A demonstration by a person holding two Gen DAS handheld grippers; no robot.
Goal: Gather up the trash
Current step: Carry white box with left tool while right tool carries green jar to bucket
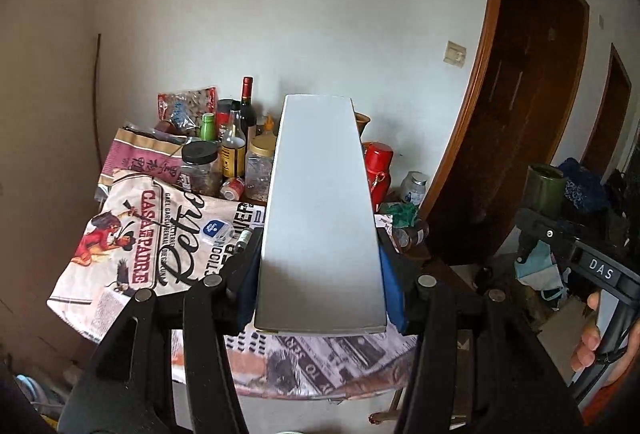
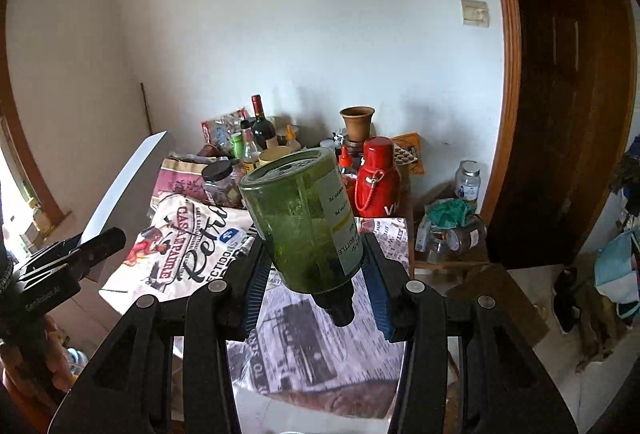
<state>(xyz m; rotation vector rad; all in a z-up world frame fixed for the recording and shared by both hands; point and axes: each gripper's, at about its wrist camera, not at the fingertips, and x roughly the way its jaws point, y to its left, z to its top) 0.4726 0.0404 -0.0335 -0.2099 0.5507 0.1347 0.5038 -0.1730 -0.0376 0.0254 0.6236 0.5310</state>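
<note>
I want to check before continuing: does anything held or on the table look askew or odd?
Yes. The green bottle in the right gripper is held upside down, black cap toward the camera. A clear jar lies on its side.

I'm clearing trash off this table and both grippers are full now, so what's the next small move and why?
Probably carry both loads away from the table toward wherever the trash goes; no bin shows in either view. The left gripper is shut on a long white box, and the right gripper is shut on a green bottle, cap toward the camera, so neither can pick up more.
</note>
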